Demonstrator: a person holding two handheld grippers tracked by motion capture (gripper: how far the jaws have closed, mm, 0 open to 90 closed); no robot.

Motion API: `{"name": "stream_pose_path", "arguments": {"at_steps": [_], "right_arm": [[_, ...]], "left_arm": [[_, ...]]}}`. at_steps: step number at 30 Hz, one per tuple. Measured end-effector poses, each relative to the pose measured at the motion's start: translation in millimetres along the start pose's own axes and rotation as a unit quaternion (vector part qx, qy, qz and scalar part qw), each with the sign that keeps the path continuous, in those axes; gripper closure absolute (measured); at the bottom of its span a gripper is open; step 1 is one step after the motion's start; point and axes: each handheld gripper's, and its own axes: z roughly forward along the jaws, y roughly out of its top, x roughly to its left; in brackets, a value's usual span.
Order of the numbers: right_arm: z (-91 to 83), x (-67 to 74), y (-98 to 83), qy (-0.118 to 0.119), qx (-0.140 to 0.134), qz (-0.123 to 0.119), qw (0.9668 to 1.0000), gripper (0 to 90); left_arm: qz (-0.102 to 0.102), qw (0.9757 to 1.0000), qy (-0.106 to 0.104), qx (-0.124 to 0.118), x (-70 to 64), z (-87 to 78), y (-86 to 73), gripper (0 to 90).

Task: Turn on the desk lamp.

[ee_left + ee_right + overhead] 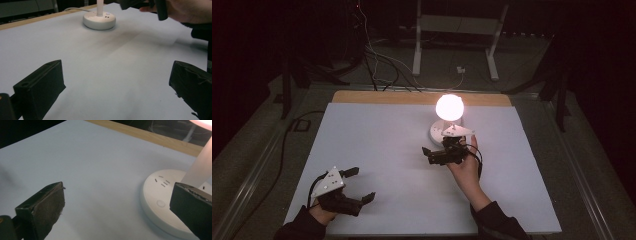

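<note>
The lit lamp point(448, 115) stands near the worktop's point(377, 135) far edge. The right claw point(435, 154) hangs spread beside its base, likely for the button; the left claw point(360, 184) waits spread near the front-left corner.

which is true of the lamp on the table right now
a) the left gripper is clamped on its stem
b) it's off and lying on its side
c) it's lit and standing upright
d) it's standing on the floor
c: the lamp glows bright on its round white base, upright on the white table, with the right gripper open beside it.
</note>
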Motion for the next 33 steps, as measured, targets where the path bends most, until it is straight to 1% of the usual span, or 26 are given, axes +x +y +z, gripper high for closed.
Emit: {"name": "stream_pose_path", "arguments": {"at_steps": [1,6,8,9,12,14,17,19,21,22,24,29,30,31,33], "right_arm": [[0.0,0.0,0.0,0.000,0.000,0.000,1.0000,0.0],[-14.0,-2.5,-7.4,0.026,0.005,-0.006,0.9996,0.0],[-20.2,-3.3,-11.4,0.033,0.000,-0.009,0.9994,0.0],[-23.4,-3.9,-13.0,0.037,0.001,-0.009,0.9993,0.0],[-32.4,-5.6,-18.7,0.043,0.003,-0.011,0.9990,0.0],[-38.5,-7.3,-23.2,0.048,0.000,-0.012,0.9988,0.0],[-47.3,-11.0,-31.3,0.053,-0.001,-0.015,0.9985,0.0],[-53.0,-14.2,-37.1,0.056,-0.001,-0.010,0.9984,0.0],[-58.7,-16.9,-42.5,0.059,0.005,-0.008,0.9982,0.0],[-64.7,-19.7,-47.8,0.063,0.010,-0.009,0.9979,0.0],[-67.8,-20.7,-50.7,0.063,0.011,-0.007,0.9979,0.0],[-81.6,-25.5,-66.3,0.070,0.019,-0.021,0.9972,0.0],[-86.5,-27.5,-73.3,0.068,0.025,-0.024,0.9971,0.0],[-86.5,-27.5,-73.3,0.068,0.025,-0.024,0.9971,0.0],[-91.9,-29.8,-80.2,0.066,0.031,-0.029,0.9969,0.0]], "left_arm": [[0.000,1.0000,0.000,-0.001,-0.1,-0.2,0.0,0.4],[0.001,1.0000,-0.001,0.000,0.0,0.1,0.1,0.4],[0.001,1.0000,0.000,0.001,0.0,0.2,0.0,0.4],[0.001,1.0000,0.000,0.000,0.1,0.2,0.1,0.4],[0.001,1.0000,0.001,0.001,-0.1,0.1,-0.1,0.4],[0.001,1.0000,0.001,0.002,-0.2,0.2,0.0,0.4],[0.001,1.0000,0.001,0.002,-0.2,0.4,0.0,0.4],[0.002,1.0000,0.000,0.001,-0.2,0.3,0.0,0.4],[0.002,1.0000,0.000,0.001,-0.1,0.4,0.1,0.4],[0.001,1.0000,-0.001,0.001,0.0,0.5,0.0,0.4],[0.002,1.0000,0.000,0.002,-0.3,0.4,0.0,0.4],[0.003,1.0000,0.001,0.002,-0.4,0.2,0.0,0.4],[0.003,1.0000,0.001,0.002,-0.5,0.1,0.0,0.4],[0.004,1.0000,0.000,0.002,-0.4,0.1,0.1,0.4],[0.003,1.0000,0.000,0.001,-0.5,0.2,0.1,0.4]]}}
